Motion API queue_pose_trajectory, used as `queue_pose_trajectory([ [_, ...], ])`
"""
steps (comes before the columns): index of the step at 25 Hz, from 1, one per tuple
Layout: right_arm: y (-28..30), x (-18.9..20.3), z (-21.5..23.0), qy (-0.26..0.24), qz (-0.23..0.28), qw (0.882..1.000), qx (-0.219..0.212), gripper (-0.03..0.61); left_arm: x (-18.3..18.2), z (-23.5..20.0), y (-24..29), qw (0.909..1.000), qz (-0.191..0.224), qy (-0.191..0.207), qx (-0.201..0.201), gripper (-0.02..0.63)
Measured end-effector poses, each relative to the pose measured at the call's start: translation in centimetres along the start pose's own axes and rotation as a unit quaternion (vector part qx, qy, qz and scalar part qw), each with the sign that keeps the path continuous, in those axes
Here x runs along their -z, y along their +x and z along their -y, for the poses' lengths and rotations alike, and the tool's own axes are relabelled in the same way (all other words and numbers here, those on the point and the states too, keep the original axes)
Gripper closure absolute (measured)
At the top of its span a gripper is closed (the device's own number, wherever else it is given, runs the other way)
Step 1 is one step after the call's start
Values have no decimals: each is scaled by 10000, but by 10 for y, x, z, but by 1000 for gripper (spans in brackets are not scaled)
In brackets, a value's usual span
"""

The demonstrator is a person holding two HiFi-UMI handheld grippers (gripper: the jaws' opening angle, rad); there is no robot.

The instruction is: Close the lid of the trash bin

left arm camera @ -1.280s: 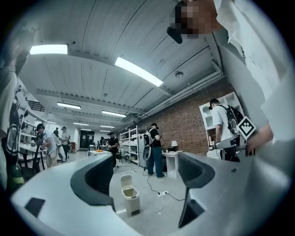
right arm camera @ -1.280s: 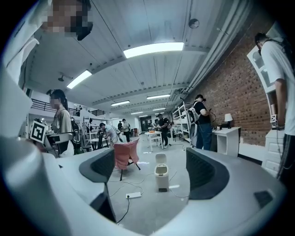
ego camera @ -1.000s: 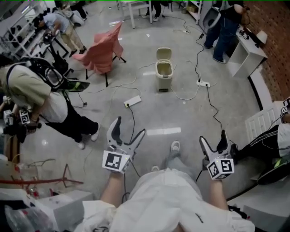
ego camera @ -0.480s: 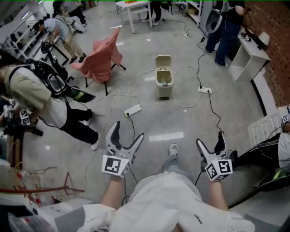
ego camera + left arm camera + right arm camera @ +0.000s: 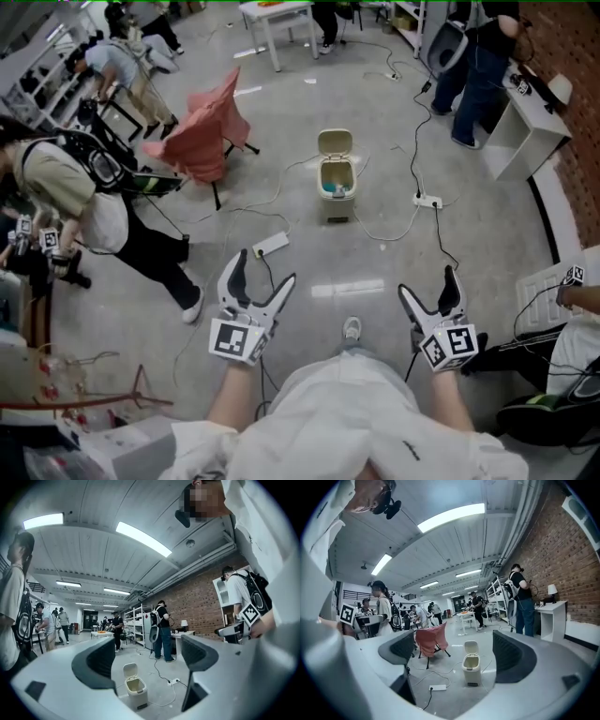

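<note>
A cream trash bin (image 5: 336, 187) stands on the grey floor ahead of me, its lid (image 5: 334, 142) tipped up and back. The same bin (image 5: 136, 688) shows between the left jaws, and the bin (image 5: 471, 669) shows between the right jaws, far off in both. My left gripper (image 5: 261, 271) is held at waist height on the left, open and empty. On the right, my right gripper (image 5: 428, 288) is also open and empty. Both are well short of the bin.
A white power strip (image 5: 271, 245) and cables (image 5: 427, 223) lie on the floor between me and the bin. A chair draped in pink cloth (image 5: 206, 127) stands left of the bin. A person with a backpack (image 5: 80, 197) stands at left; others work at the back.
I have walked forward: the bin sits lower and nearer in the head view. Both grippers stay open at the same height. The person at left has shifted slightly.
</note>
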State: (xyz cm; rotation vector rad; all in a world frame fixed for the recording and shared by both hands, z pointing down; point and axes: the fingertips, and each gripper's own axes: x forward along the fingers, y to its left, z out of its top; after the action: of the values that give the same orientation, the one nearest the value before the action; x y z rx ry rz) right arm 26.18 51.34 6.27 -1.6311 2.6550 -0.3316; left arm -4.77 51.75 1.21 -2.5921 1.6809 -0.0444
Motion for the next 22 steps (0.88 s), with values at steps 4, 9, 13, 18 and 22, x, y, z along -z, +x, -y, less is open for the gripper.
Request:
queue_pose_trajectory([
  [4, 28, -4, 32, 37, 7, 9999, -148, 63, -3, 0, 37, 9999, 107, -45, -54, 192],
  [9, 60, -14, 58, 21, 41, 9994, -337, 64, -8, -2, 76, 9997, 193, -93, -142, 192],
  [13, 79, -17, 74, -10, 33, 9991, -421, 64, -7, -3, 98, 9996, 186, -103, -173, 192],
  [18, 95, -11, 88, 67, -53, 9990, -435, 64, -1, -9, 118, 9996, 132, -136, -191, 192],
  [22, 128, -9, 94, 72, -173, 9988, -451, 64, 5, -26, 146, 9995, 108, -210, -189, 192],
])
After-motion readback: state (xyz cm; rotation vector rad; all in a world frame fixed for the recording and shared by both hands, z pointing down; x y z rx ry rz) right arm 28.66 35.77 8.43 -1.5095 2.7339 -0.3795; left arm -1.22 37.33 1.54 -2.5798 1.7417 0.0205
